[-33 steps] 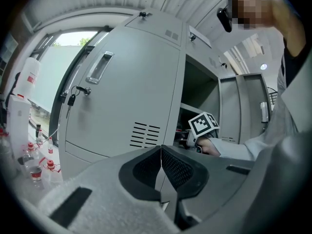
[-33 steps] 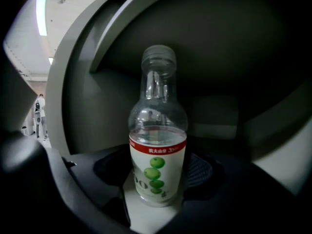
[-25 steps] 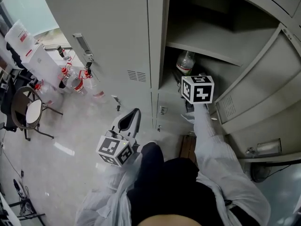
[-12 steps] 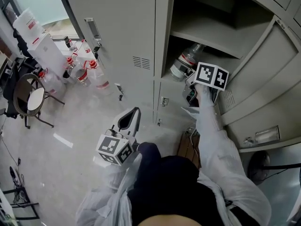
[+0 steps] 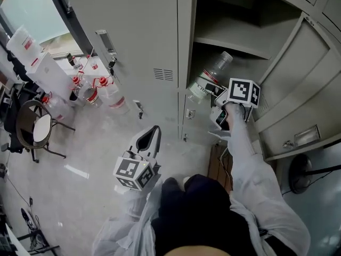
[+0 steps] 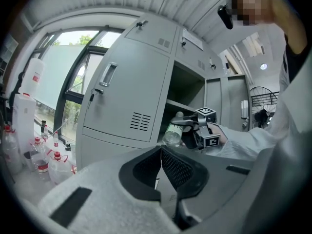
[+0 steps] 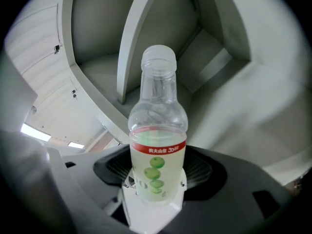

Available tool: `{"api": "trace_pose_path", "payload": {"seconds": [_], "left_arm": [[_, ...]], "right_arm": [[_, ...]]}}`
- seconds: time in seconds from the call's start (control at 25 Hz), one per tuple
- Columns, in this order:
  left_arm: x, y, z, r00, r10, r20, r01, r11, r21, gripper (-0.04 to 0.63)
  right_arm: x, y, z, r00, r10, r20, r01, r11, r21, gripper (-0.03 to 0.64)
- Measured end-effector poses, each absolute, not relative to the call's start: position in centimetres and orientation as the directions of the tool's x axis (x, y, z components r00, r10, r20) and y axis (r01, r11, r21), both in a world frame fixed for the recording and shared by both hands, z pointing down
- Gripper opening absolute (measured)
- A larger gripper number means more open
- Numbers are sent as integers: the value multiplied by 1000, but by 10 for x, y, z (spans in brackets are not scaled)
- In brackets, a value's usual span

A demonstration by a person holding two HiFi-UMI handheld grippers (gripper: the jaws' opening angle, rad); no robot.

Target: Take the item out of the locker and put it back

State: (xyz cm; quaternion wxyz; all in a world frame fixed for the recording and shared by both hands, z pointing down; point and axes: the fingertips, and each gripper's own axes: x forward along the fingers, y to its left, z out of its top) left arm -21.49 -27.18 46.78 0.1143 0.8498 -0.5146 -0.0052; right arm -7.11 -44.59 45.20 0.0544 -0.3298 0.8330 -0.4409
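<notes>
The right gripper gripped the plastic drink bottle round its lower body, tilted at the open locker's mouth. The left gripper was closed, empty. The bottle (smooth-walled) might slip, or clip the locker frame if swung carelessly.

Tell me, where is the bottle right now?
The bottle is gripped in the right claw, tilted, at the mouth of the open locker just under its shelf, in the upper right of the head view.
</notes>
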Motion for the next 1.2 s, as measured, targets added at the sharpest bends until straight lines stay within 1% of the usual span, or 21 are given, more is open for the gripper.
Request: {"api": "trace_pose_path", "payload": {"seconds": [0.2, 0.4, 0.52, 0.68, 0.76, 0.88, 1.04, 1.2], "left_arm": [[-225, -265, 472, 518, -847, 119, -846, -486, 221, 8], [-234, -260, 479, 557, -820, 131, -821, -519, 236, 8], [-237, -258, 482, 585, -800, 133, -802, -546, 243, 8], [-233, -253, 483, 638, -761, 121, -762, -599, 247, 8], [-230, -250, 484, 663, -739, 116, -741, -627, 241, 8], [-230, -244, 487, 690, -714, 114, -717, -654, 241, 8], [-225, -235, 493, 720, -684, 118, -687, -681, 253, 8], [-214, -232, 495, 749, -651, 123, -658, -709, 255, 8]], "right_arm": [[-79, -413, 460, -781, -591, 203, -485, 368, -793, 308], [-95, -374, 464, -792, -578, 199, -486, 397, -779, 308], [-99, -350, 460, -781, -594, 194, -509, 426, -748, 308], [-94, -319, 458, -744, -635, 207, -576, 453, -681, 308], [-91, -304, 455, -725, -655, 215, -617, 479, -624, 308], [-82, -284, 447, -652, -720, 238, -726, 501, -472, 308], [-65, -265, 439, -520, -812, 264, -850, 462, -253, 308], [-47, -257, 431, -432, -861, 269, -902, 406, -148, 308]]}}
